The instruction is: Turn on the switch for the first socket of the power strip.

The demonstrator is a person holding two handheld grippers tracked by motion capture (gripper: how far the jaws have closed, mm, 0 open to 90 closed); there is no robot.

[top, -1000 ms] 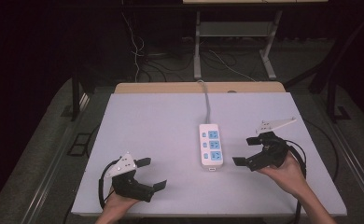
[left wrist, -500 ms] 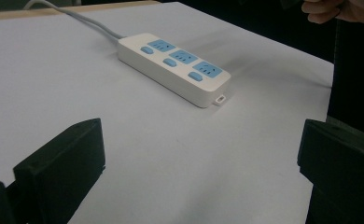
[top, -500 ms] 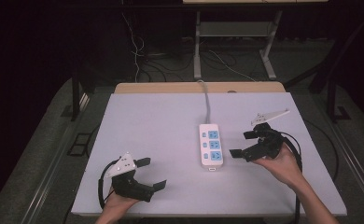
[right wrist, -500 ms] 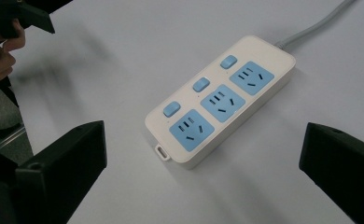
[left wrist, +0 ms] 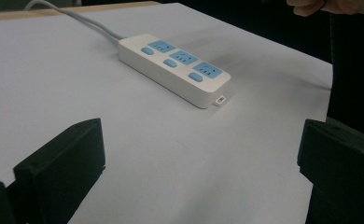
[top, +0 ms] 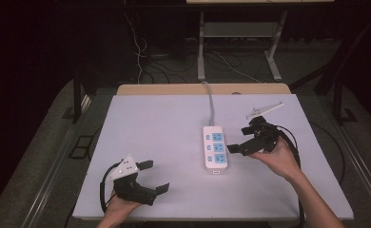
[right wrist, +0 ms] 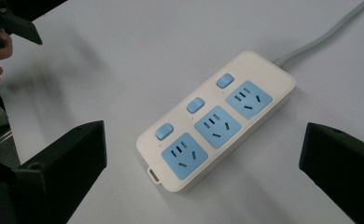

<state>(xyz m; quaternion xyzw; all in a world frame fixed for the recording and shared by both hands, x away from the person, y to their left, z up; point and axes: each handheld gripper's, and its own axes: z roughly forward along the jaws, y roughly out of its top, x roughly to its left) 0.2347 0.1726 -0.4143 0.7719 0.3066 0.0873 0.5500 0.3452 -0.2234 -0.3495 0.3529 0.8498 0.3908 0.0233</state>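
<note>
Right gripper (top: 243, 138) hung wide open; power strip (top: 215, 148) lay just ahead, long axis across its gap, left gripper (top: 154, 176) farther off.

A smooth, slightly glossy white plastic power strip with blue sockets (right wrist: 216, 122) is seen on a matt white table (top: 150, 128) edged with pale wood. Matt black plastic tongs (top: 243, 138) are seen.

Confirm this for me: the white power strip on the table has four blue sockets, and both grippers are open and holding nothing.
Not quite. The power strip has three blue sockets, not four, each with its own blue switch; the right gripper view shows this plainly. The rest holds: the left gripper and the right gripper are open and holding nothing.
</note>
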